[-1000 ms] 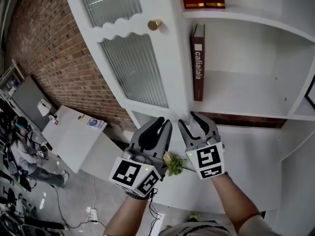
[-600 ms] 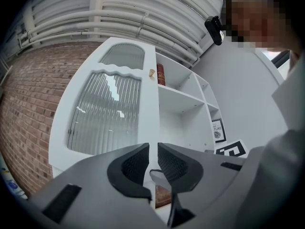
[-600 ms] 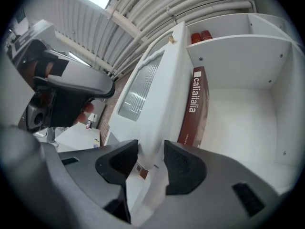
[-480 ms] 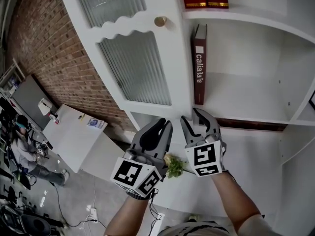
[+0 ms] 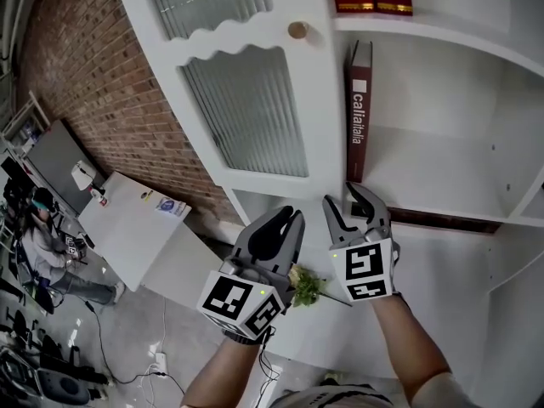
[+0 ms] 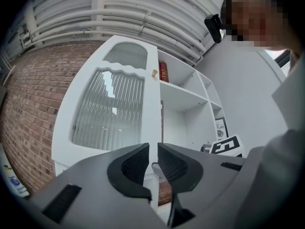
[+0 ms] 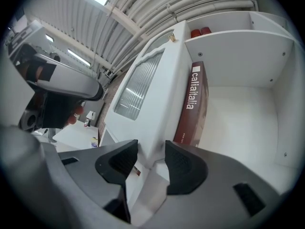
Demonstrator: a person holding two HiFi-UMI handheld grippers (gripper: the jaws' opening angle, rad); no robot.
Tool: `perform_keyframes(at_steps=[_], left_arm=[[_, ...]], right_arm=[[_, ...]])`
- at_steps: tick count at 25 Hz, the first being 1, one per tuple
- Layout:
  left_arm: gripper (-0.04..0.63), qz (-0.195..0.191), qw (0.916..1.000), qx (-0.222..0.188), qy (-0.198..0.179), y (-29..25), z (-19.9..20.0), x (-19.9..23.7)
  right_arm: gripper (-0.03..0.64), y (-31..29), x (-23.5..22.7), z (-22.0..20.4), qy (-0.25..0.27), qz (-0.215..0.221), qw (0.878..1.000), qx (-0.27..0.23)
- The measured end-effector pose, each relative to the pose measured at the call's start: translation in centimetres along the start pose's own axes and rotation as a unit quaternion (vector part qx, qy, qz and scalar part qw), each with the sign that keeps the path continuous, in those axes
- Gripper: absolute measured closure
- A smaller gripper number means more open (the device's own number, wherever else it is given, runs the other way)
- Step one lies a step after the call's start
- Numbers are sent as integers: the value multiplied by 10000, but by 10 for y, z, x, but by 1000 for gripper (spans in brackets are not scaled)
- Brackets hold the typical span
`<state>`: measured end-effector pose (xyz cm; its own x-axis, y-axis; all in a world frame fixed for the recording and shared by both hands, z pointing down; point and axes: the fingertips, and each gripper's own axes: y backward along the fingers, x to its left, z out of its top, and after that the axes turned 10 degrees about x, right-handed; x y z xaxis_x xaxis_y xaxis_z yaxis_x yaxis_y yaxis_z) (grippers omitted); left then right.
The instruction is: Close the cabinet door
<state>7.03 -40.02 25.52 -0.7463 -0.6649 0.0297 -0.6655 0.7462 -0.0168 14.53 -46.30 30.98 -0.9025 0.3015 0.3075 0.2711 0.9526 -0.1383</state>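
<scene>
The door (image 5: 255,126) stands ajar, its knob (image 5: 297,30) on the free edge next to the book (image 5: 359,109) on the open shelf (image 5: 442,177). Both grippers hang low in front of the cabinet, just below the door's bottom rail.

As I judge it, the step is to bring a gripper onto the door and swing it home. Push flat on the white frame near the knob-side edge, not on the ribbed glass – that gives the most leverage and spares the pane. Keep the push smooth and follow the door's arc until it sits flush, so it doesn't bounce back off the frame.

The left gripper (image 6: 152,149) has only a narrow gap between its jaws and holds nothing; the door shows beyond it, apart from it. The right gripper (image 7: 151,149) stands wider open and is also empty – the door's lower corner shows through the gap, but I cannot tell whether the pads touch it.
</scene>
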Motion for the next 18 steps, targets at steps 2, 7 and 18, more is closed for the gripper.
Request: perform_keyframes(at_steps=[2, 7, 18], left_arm=[[528, 13, 10000, 33, 32, 0, -4, 0], [528, -58, 9999, 74, 92, 5, -13, -3], [563, -321, 9988, 251, 277, 61, -44, -1]], right_arm=[[437, -1, 0, -1, 2, 9, 10000, -2], [437, 4, -3, -1, 36, -140, 9999, -26], [473, 53, 45, -15, -360, 10, 9993, 56]])
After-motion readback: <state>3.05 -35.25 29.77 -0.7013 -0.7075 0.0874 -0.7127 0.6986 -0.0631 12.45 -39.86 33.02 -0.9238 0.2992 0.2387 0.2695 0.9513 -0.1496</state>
